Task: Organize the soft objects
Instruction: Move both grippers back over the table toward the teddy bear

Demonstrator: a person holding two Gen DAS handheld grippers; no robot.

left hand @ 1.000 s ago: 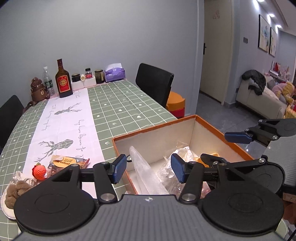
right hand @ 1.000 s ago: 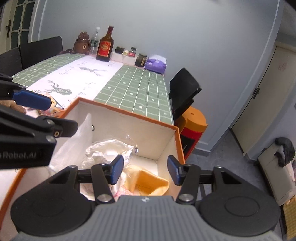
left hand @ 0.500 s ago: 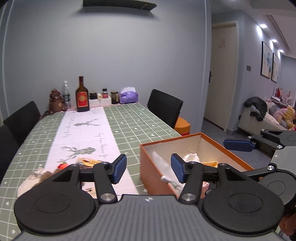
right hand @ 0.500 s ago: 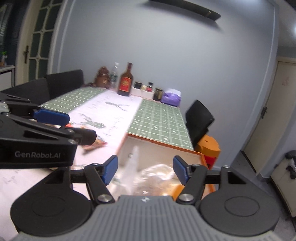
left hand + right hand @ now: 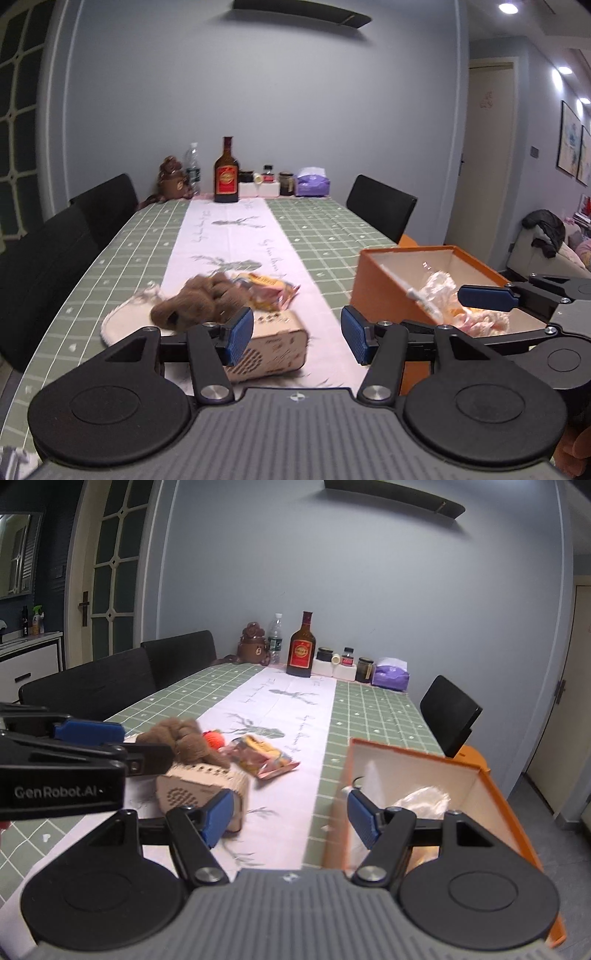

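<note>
Brown plush (image 5: 201,301) blurred, shape not clear; part of it hidden behind left gripper (image 5: 88,734) in right view. Wooden box (image 5: 271,345) partly covered by blue pad (image 5: 239,334). Red ball (image 5: 214,738) half hidden behind plush. Orange box (image 5: 491,786) cut by bottom edge, contents hidden partly behind right gripper (image 5: 291,818). Labels on small jars (image 5: 267,177) too small to read.

This was a home dining room. A long table (image 5: 325,229) with a green checked cloth and white runner (image 5: 229,240) filled it, black chairs (image 5: 380,206) along its sides. At the table's far end stood a bottle (image 5: 225,173), jars and a tissue box (image 5: 312,183). Right of the table, a sofa (image 5: 550,254) and framed pictures (image 5: 570,144) showed.
</note>
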